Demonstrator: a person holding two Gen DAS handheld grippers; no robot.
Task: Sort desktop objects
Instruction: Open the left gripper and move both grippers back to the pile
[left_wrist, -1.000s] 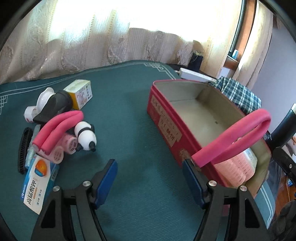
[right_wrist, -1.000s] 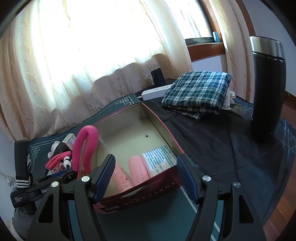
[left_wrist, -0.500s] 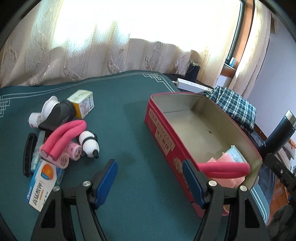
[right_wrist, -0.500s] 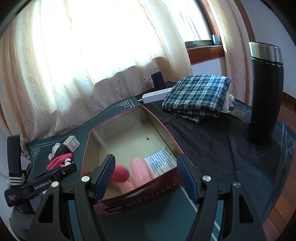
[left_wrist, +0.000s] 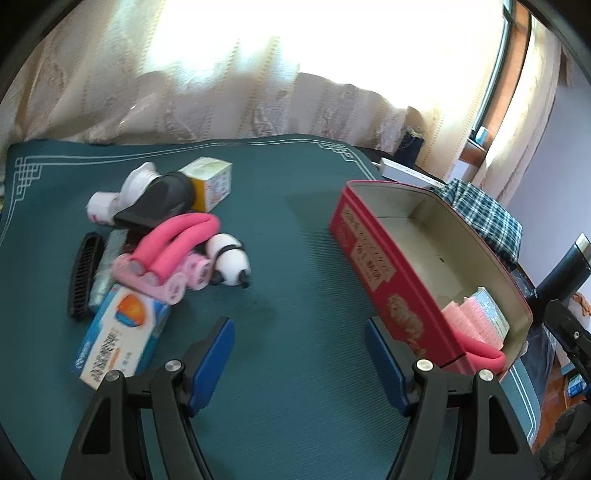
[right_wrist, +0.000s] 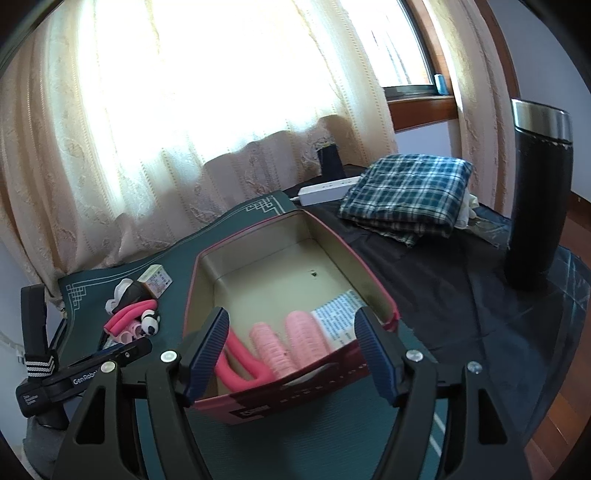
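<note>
**Pink foam curlers: some boxed, more waiting in the pile**

Pink foam dominates the left wrist view. A bent foam curler (left_wrist: 177, 242) lies on top of the pile (left_wrist: 147, 258) on the green bench mat (left_wrist: 295, 369), with small pink rollers (left_wrist: 184, 277) under it, a panda figure (left_wrist: 231, 264) just beside, a black comb (left_wrist: 83, 275) and a blue-and-white medicine box (left_wrist: 118, 339) at the near edge. The left gripper (left_wrist: 299, 363) hangs empty over bare mat, jaws wide apart, between the pile and the red tin (left_wrist: 373, 266).

From the right wrist view, the right gripper (right_wrist: 291, 360) is also empty, jaws apart, hovering at the tin's (right_wrist: 295, 391) near end. Inside lie a pink foam curler (right_wrist: 236, 363), two pink rollers (right_wrist: 288, 343) and a printed packet (right_wrist: 340, 317).

The foam curler on the pile looks light, soft and springy; I'd pinch it mid-length across one limb, since it squashes easily and may drag the rollers below along.
</note>
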